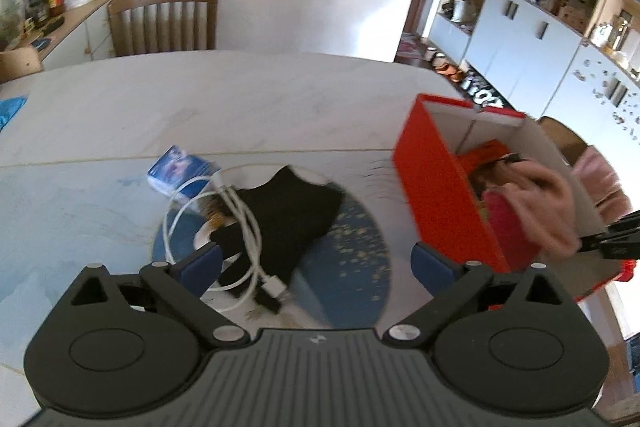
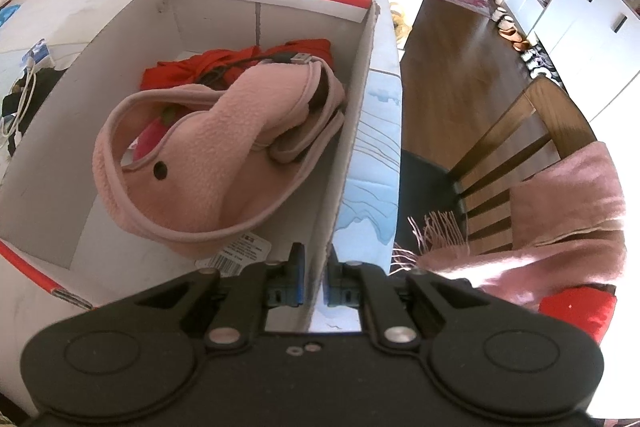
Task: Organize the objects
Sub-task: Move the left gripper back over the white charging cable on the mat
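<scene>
A red cardboard box [image 1: 436, 183] stands on the table's right part; it also shows in the right wrist view [image 2: 352, 115]. Inside lie a pink fleece hat [image 2: 200, 163], a red cloth [image 2: 224, 63] and a black USB cable [image 2: 288, 58]. My right gripper [image 2: 316, 279] is shut on the box's right wall near its front corner. My left gripper [image 1: 316, 261] is open and empty, just above a black cloth [image 1: 292, 211] and a coiled white cable [image 1: 240, 223]. A blue card pack [image 1: 180, 169] lies behind them.
A blue round mat [image 1: 344, 259] lies under the black cloth on the white table [image 1: 240, 95]. A wooden chair [image 1: 164, 19] stands at the far side. Another chair [image 2: 520, 155] with a pink scarf [image 2: 560, 219] stands at the right. Cupboards [image 1: 520, 39] line the right wall.
</scene>
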The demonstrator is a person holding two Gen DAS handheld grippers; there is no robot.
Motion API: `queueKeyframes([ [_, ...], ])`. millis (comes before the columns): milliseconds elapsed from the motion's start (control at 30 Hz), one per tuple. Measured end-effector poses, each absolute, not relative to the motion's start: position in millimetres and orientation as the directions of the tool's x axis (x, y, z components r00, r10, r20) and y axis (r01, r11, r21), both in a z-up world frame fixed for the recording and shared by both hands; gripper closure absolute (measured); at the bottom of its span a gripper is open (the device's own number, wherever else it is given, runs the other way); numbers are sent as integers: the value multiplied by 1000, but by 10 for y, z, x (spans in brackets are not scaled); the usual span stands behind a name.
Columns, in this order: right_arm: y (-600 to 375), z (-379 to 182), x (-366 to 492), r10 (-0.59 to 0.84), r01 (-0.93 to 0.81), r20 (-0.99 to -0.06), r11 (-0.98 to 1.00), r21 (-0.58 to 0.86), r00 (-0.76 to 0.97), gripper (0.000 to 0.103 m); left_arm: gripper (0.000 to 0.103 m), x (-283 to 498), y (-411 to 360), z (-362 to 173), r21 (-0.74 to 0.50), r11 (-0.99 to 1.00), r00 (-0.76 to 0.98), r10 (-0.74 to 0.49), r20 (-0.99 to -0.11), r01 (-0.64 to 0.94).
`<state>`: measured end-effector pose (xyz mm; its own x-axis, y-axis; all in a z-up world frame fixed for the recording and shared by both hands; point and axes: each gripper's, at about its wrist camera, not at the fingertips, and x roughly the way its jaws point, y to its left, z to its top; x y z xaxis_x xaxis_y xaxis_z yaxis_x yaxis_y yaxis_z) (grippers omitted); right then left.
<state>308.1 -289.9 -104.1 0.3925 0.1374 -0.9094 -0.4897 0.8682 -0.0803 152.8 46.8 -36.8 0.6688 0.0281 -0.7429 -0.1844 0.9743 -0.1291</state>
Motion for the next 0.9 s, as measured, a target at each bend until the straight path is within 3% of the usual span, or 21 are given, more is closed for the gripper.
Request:
queueKeyframes([
  [267, -2888, -1068, 3102, 120, -478, -916, 874, -85, 384, 96, 2, 1691, 606, -851, -90, 967, 590, 70, -804, -237],
  [667, -2875, -1118, 3144, 105, -468, -920, 879, -92, 377, 96, 3, 1826, 749, -1159, -38, 925, 562, 196, -804, -377],
  [700, -2875, -1118, 3147, 106, -467, -920, 880, -90, 377, 96, 5, 1825, 746, -1159, -40, 925, 565, 197, -801, -378],
  [833, -2872, -1124, 3153, 106, -463, -921, 882, -88, 376, 95, 32, 1855, 728, -1177, -51, 930, 566, 178, -805, -364],
  [900, -2872, -1125, 3153, 106, -464, -921, 882, -87, 376, 96, 40, 1875, 703, -1189, -52, 935, 565, 166, -808, -350],
])
